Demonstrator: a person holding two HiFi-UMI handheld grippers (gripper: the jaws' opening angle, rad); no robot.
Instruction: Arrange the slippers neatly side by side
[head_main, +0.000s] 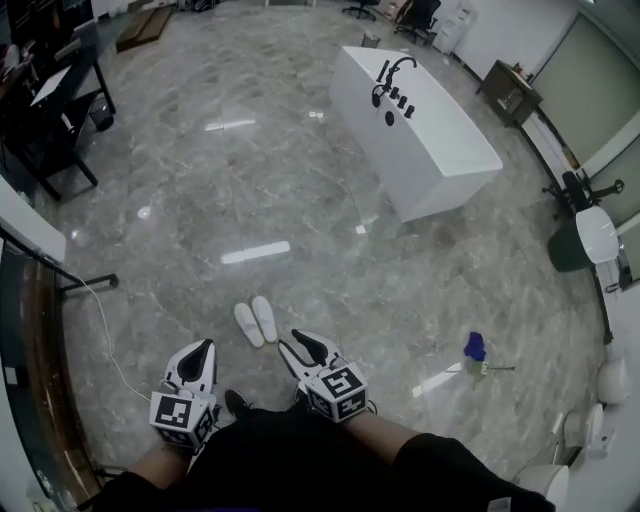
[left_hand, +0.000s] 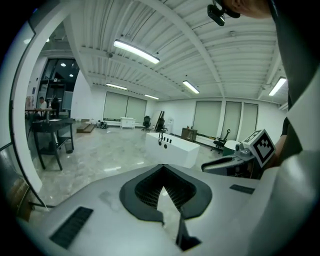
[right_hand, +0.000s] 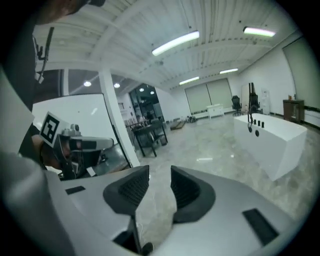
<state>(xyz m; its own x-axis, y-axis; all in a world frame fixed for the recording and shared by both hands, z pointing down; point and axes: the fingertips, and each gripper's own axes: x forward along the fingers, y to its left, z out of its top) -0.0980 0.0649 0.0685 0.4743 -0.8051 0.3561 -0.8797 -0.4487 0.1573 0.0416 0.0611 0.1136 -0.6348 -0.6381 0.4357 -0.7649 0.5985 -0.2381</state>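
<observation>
Floor (head_main: 250, 180): grey veined marble, glossy, with ceiling lights mirrored in it; it carries everything here.
Bathtub (head_main: 420, 140): white, freestanding and long, with a black faucet (head_main: 392, 80) on its far rim. It stands in the far right part of the floor and serves as the landmark below.
Desk (head_main: 50, 110): black-framed, well to the left of the bathtub, at the room's edge.
Person: black-clad legs (head_main: 330, 460) at the bottom of the head view, well on the near side of the bathtub and to its left.
Left gripper (head_main: 203, 348): held low above the floor, near-left of the bathtub and well apart from it. In the left gripper view its two jaw tips meet, the gap widens only back toward the camera, and nothing is between them.
Right gripper (head_main: 296, 342): closer to the bathtub than the left one, yet well short of it. In the right gripper view its jaws stand a little apart, only floor shows through the gap, and it grips nothing.
Slippers (head_main: 255, 322): a white pair on the floor, near-left of the bathtub and well apart from it. They lie side by side and parallel, just beside each other, on the bathtub side of both gripper tips and touched by neither.
Small blue object (head_main: 475, 346): on the floor on the near side of the bathtub; too small to identify.
</observation>
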